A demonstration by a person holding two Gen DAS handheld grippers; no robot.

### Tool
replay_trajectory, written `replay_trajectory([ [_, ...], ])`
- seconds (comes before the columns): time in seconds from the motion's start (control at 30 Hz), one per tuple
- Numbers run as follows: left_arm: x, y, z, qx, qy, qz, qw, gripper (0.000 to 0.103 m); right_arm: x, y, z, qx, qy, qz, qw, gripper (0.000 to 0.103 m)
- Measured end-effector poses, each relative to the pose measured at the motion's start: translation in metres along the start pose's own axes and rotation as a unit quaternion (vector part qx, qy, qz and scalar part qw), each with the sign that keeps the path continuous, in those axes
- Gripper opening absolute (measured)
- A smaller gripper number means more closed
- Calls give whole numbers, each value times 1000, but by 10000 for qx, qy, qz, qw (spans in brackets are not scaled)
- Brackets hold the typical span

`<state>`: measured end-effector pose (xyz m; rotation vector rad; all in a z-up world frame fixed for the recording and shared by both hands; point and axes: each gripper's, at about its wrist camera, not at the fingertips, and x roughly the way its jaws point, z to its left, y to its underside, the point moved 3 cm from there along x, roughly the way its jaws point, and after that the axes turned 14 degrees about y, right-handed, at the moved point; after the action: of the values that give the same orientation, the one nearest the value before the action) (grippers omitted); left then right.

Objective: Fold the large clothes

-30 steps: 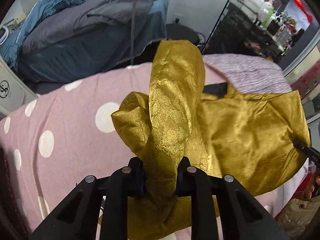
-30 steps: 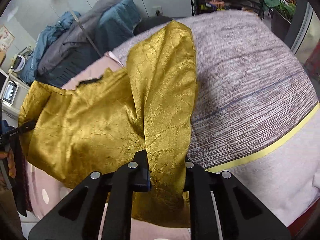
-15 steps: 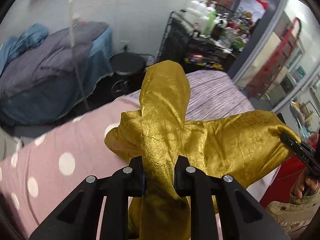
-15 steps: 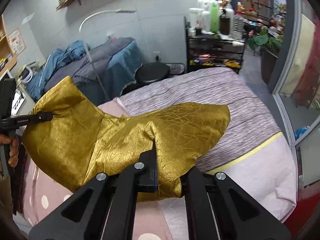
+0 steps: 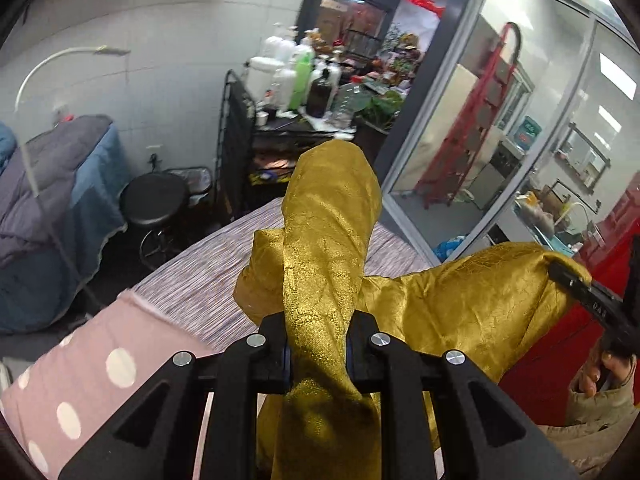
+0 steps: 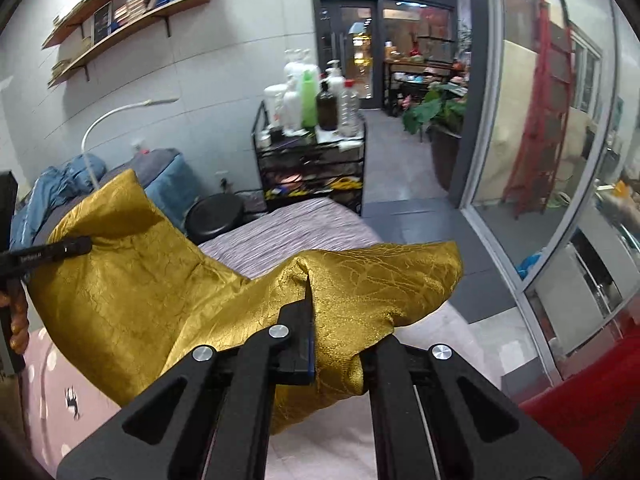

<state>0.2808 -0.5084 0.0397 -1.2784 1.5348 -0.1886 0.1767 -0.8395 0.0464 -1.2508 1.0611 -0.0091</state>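
The fingers [image 5: 276, 344] of the left gripper [image 5: 318, 346] and the right gripper [image 6: 336, 344] were clamped on the gold garment [image 5: 460, 304], which hung in the air between them.

In the left wrist view a fold of the gold garment rose upright from between the 2 fingers, and the right gripper pinched its far corner at the right edge. In the right wrist view the cloth draped over the closed jaws, with the other corner held at the left. Compared with 1 second earlier, when most of the garment lay spread on the bed [image 5: 200, 292], both grippers had lifted it well above the striped cover [image 6: 288, 232] and the pink polka-dot sheet [image 5: 80, 384], and both cameras had tilted up toward the bottle cart [image 6: 312, 152].
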Motion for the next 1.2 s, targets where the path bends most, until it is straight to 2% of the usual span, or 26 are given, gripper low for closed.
replay_trajectory([
  [0.1, 16, 5, -14, 149, 166, 23, 9997, 17, -11, -9, -18, 81, 284, -192, 9994, 5],
  [0.17, 31, 16, -11, 190, 123, 173, 9996, 17, -6, -4, -27, 17, 469, -124, 9988, 5],
  [0.27, 57, 46, 14, -128, -74, 656, 9977, 17, 29, 15, -36, 28, 435, 484, 9979, 5],
  [0.33, 73, 74, 44, -651, -189, 1026, 9924, 17, 54, 30, -40, 72, 446, 861, 9953, 6],
  [0.37, 78, 88, 57, -854, -277, 1162, 9892, 17, 72, 44, -42, 98, 445, 1195, 9918, 6],
  [0.43, 84, 112, 79, -1013, -561, 1415, 9831, 17, 92, 63, -48, 203, 648, 1477, 9867, 9],
  [0.5, 89, 132, 98, -1153, -719, 1630, 9772, 17, 115, 81, -56, 392, 628, 1928, 9784, 19],
  [0.53, 91, 139, 106, -1246, -751, 1695, 9747, 18, 122, 89, -60, 495, 693, 2070, 9746, 38],
  [0.57, 93, 146, 112, -1339, -765, 1739, 9726, 19, 128, 97, -64, 592, 805, 2160, 9713, 67],
  [0.6, 93, 151, 120, -1422, -782, 1776, 9706, 20, 133, 102, -68, 659, 905, 2239, 9682, 78],
  [0.63, 95, 158, 126, -1460, -819, 1828, 9688, 21, 138, 106, -74, 759, 1057, 2326, 9638, 82],
  [0.67, 97, 160, 128, -1464, -847, 1861, 9679, 23, 140, 110, -80, 902, 1115, 2351, 9613, 82],
  [0.77, 101, 171, 136, -1577, -872, 1944, 9642, 26, 150, 111, -86, 1175, 1114, 2368, 9580, 82],
  [0.9, 110, 180, 144, -1660, -967, 2035, 9600, 34, 148, 103, -85, 1059, 1680, 2111, 9571, 84],
  [0.93, 112, 181, 148, -1730, -977, 2063, 9581, 39, 144, 100, -84, 987, 1873, 1997, 9567, 89],
  [1.0, 112, 182, 153, -1842, -1046, 2072, 9551, 50, 133, 96, -83, 900, 2140, 1793, 9560, 90],
  [1.07, 108, 180, 159, -1929, -1170, 1977, 9539, 66, 122, 91, -74, 805, 2016, 1498, 9646, 90],
  [1.13, 94, 174, 162, -1986, -1500, 1776, 9521, 77, 107, 88, -62, 555, 2027, 1180, 9705, 90],
  [1.2, 74, 164, 163, -2065, -1778, 1371, 9524, 80, 96, 88, -44, 213, 1993, 854, 9760, 94],
])
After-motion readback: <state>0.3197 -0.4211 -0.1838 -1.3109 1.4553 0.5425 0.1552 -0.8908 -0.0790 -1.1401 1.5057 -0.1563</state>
